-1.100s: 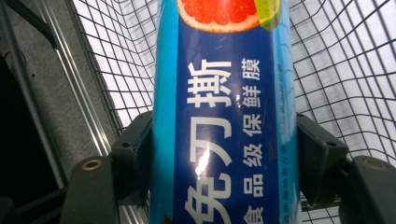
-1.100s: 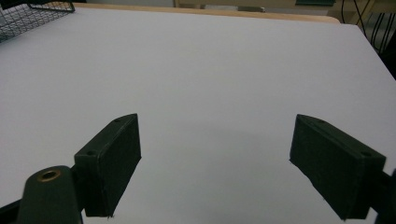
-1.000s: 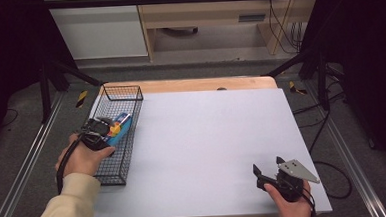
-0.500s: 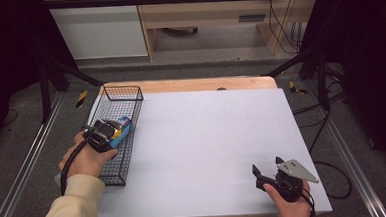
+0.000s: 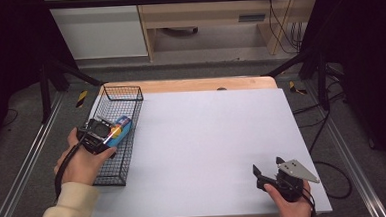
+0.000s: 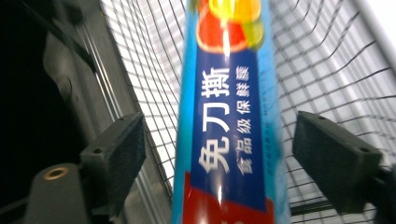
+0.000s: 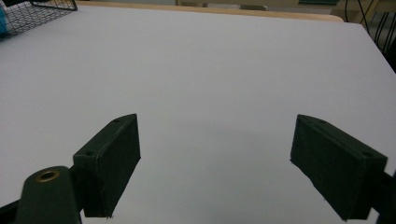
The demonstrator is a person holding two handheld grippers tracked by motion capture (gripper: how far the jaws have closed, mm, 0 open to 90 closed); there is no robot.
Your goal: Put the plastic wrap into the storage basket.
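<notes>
Over at about 9 o'clock on the bench (image 5: pixel 212 137) is where the action is. Biggest thing first: the bench itself is a big pale slab with a wooden edge at 12 o'clock, and it's pretty much bare across the middle.

Next down in size, the black wire basket (image 5: pixel 116 137) runs along the bench's 9 o'clock edge, long side going 12 to 6. I reckon it sits there so my left hand can get into it without crossing anything.

Then the blue cling-film box (image 6: pixel 229 116), which lies inside the basket toward its 12 o'clock half, long axis pointing away from me. My left gripper (image 5: pixel 100 135) is down in the basket right over it. In the left gripper view the box runs straight up the middle between my jaws, which stand wide with daylight on both sides, so nothing's pinched yet. I've lined up along the box's length so the pads would close across its narrow width, which I reckon is the only sane way to grab a long thin carton.

Smallest bit: my right gripper (image 5: pixel 277 176) is parked at roughly 5 o'clock near the bench's front edge, jaws spread wide over bare surface, holding nothing. Looks like it's just keeping out of the way.
</notes>
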